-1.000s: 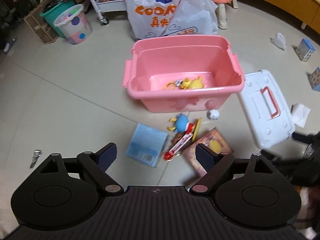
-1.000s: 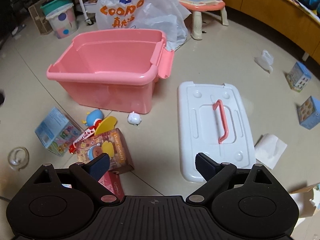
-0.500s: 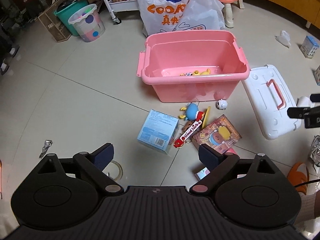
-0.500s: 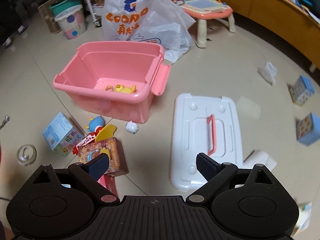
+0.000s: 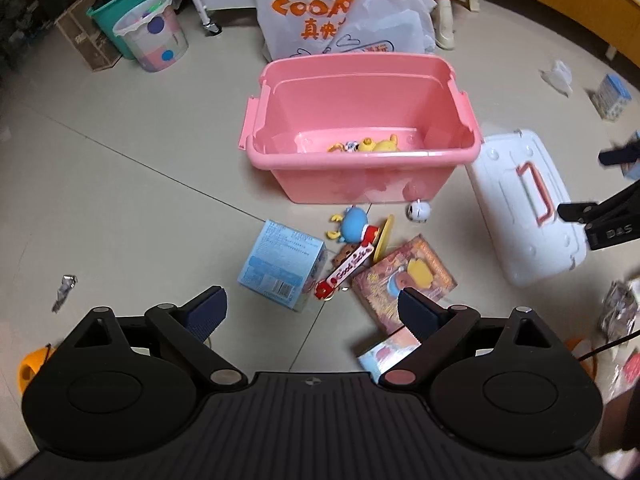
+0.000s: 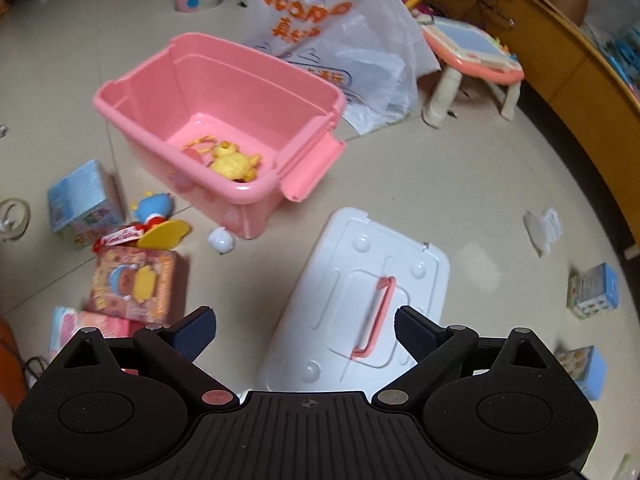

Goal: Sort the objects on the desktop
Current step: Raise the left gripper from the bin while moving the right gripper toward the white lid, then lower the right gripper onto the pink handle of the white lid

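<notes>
A pink storage bin point(image 5: 362, 158) point(image 6: 132, 118) stands open on the floor with a yellow toy point(image 5: 378, 146) point(image 6: 234, 164) inside. In front of it lie a blue box point(image 5: 280, 264) point(image 6: 80, 196), a blue crab toy point(image 5: 354, 224), a red "Good luck" stick point(image 5: 346, 272), a yellow disc point(image 5: 383, 238), a red picture box point(image 5: 404, 280) point(image 6: 138, 280) and a small white ball point(image 5: 418, 211) point(image 6: 221, 240). My left gripper point(image 5: 312, 310) is open and empty above these. My right gripper point(image 6: 304, 330) is open and empty above the white lid point(image 6: 360, 296); it also shows at the right edge of the left wrist view point(image 5: 600, 184).
A white printed plastic bag point(image 5: 340, 12) and a child's drawing table point(image 6: 472, 52) stand behind the bin. Buckets point(image 5: 148, 36) are at the back left. Small blue boxes point(image 6: 594, 290) and a tissue point(image 6: 544, 226) lie to the right. A wooden cabinet point(image 6: 592, 56) runs along the right.
Both grippers have risen and pulled back from the floor. The right view has swung so the bin's inside and the yellow toy show. Both grippers stay open and empty.
</notes>
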{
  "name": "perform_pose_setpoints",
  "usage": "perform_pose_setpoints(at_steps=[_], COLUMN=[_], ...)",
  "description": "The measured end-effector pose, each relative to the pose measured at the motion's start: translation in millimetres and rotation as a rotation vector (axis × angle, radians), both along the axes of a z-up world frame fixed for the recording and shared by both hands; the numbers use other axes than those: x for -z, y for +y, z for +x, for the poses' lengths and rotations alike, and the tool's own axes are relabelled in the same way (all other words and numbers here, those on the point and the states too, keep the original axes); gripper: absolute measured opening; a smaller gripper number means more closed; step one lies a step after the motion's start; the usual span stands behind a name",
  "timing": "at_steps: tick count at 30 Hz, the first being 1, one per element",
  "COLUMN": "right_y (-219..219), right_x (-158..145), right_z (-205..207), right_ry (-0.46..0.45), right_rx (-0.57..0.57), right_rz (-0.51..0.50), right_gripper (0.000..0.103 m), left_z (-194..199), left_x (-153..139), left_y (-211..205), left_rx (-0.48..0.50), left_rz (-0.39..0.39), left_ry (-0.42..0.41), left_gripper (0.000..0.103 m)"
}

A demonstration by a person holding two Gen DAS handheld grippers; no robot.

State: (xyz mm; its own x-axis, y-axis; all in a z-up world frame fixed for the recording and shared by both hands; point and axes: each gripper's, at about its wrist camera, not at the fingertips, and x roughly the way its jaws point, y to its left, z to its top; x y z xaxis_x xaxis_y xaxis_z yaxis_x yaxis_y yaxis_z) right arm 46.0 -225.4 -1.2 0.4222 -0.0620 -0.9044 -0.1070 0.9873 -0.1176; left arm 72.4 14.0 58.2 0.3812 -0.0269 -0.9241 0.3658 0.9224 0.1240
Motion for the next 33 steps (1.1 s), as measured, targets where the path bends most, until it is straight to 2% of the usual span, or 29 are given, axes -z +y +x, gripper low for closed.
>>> perform_pose_setpoints(at_steps=[6,13,18,25,33], right_y=[-26,-67,-107,-109,-109], right_x=[25,31,33,60,97], right_z=[19,31,36,44,62], right_ry=[0.054,0.040,0.020,0.064,0.111], right_rx=[0.108,0.178,0.274,0.220,0.253], right_rz=[0.075,0.053,0.075,0.078,0.087], right_gripper=[0.094,0.094,0.094,0.094,0.084], left_z=[-2,-13,-12,-4,2], left_x=[-22,-37,-35,-23,-15], left_y=[-13,-23,-18,-16,-23], left_rx=[-0.006,0.017,-0.024,-0.072,-0.079], left_rz=[-0.078,-0.095,-0.091,-0.038,-0.044], left_ry=[0.011,0.001,0.014,0.022,0.063], left_gripper=[0.095,0.095,0.095,0.095,0.095])
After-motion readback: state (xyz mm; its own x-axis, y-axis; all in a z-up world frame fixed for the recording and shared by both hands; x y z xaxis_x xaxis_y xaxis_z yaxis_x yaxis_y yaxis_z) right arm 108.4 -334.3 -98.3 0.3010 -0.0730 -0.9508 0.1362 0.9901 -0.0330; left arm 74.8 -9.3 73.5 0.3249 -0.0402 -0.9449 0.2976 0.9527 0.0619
